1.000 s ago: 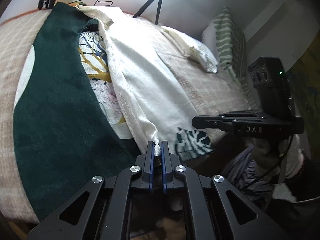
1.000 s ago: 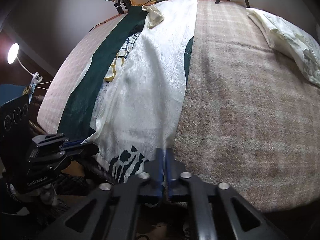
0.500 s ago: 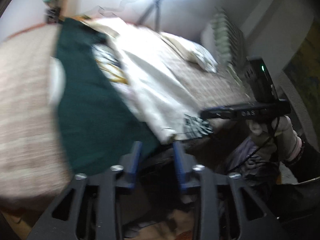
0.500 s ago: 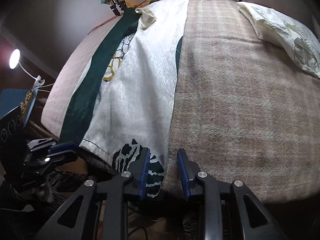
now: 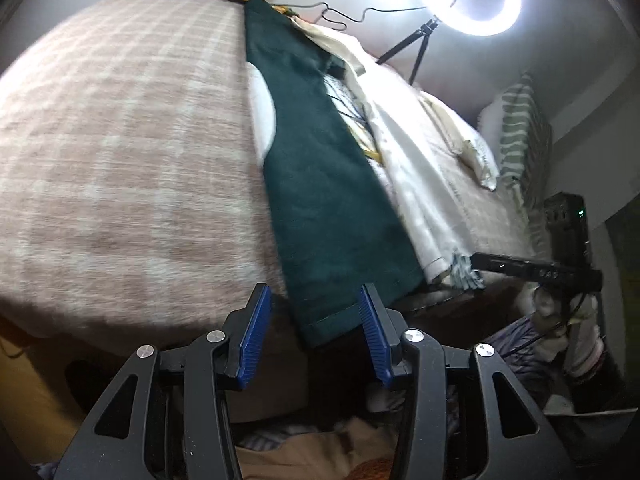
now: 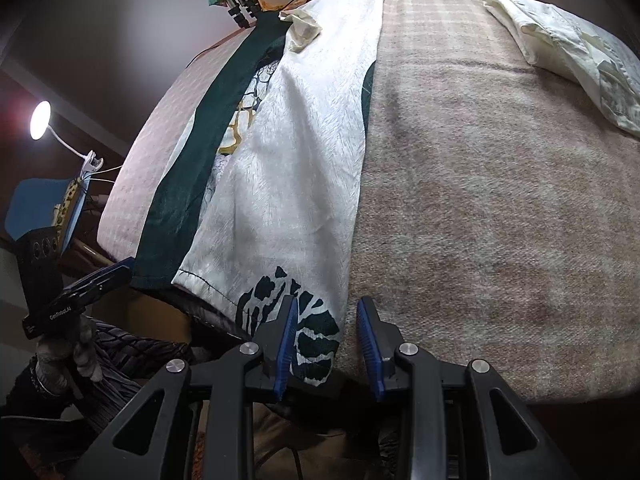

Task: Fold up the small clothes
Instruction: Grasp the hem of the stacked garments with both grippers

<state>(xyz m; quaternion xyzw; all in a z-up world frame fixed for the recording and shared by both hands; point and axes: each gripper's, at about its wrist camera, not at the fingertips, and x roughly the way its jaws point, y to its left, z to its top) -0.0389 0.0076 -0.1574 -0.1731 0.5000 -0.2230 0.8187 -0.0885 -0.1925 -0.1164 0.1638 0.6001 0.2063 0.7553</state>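
Lining up: I have both grippers at the near edge of the bed (image 5: 120, 168), each over one bottom corner of the garment (image 6: 296, 168).
Garment: it lies lengthwise on the blanket, a long strip running from the near edge to the far end; the white side is folded over on my right, the green panel (image 5: 332, 200) lies flat on my left.
Left gripper (image 5: 314, 330): partly open, with the hem of the green panel showing between the blue pads (image 5: 254, 332); the pads do not press on it, so I hold nothing there.
Right gripper (image 6: 326, 338): partly open too, and its jaws have just been opening; the leaf-print corner (image 6: 304, 320) hangs beside the left pad, free of any grip.
Step in hand: as I judge it, taking both bottom corners for the next fold.
Doing it well: I would push each gripper forward until the hem sits deep between the pads, then close on all the layers there.
Doing it well, right side: I need the white layer and the print corner caught together, or the fold may slip apart.
Lift: I would raise both hands evenly and keep the hem taut.
Risk: pinching the blanket along with the cloth.
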